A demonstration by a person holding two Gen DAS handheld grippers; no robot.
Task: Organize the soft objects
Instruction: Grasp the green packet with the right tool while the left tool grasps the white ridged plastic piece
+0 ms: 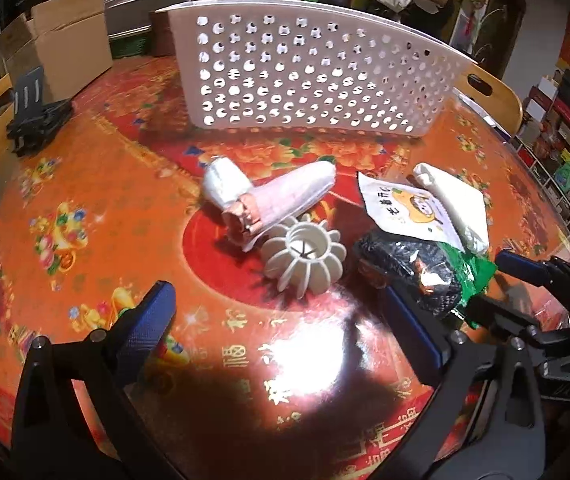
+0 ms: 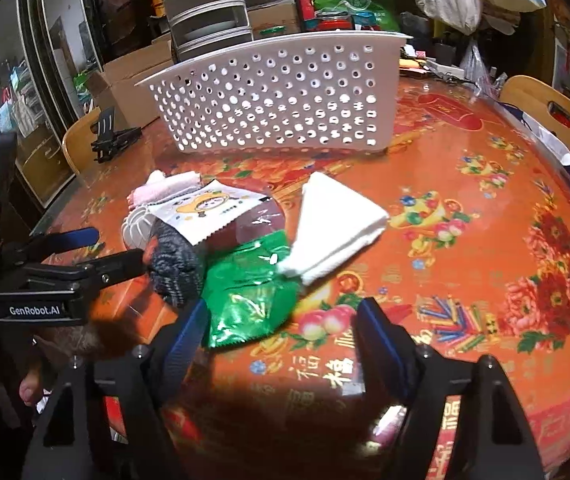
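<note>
Holding both tools low, we see the left hand-held gripper (image 1: 285, 316) spread wide, grasping nothing. The right hand-held gripper (image 2: 281, 328) gapes equally, straddling the green packet (image 2: 249, 300) near the tabletop (image 2: 465, 240) centre.

A round table (image 1: 85, 208) is covered by a glossy red and orange floral cloth, on which bright light is reflected. 2 wooden chairs (image 2: 553, 120) are set at its edge. Cardboard boxes (image 1: 65, 40) and crowded shelves (image 1: 565, 120) are seen behind.
</note>
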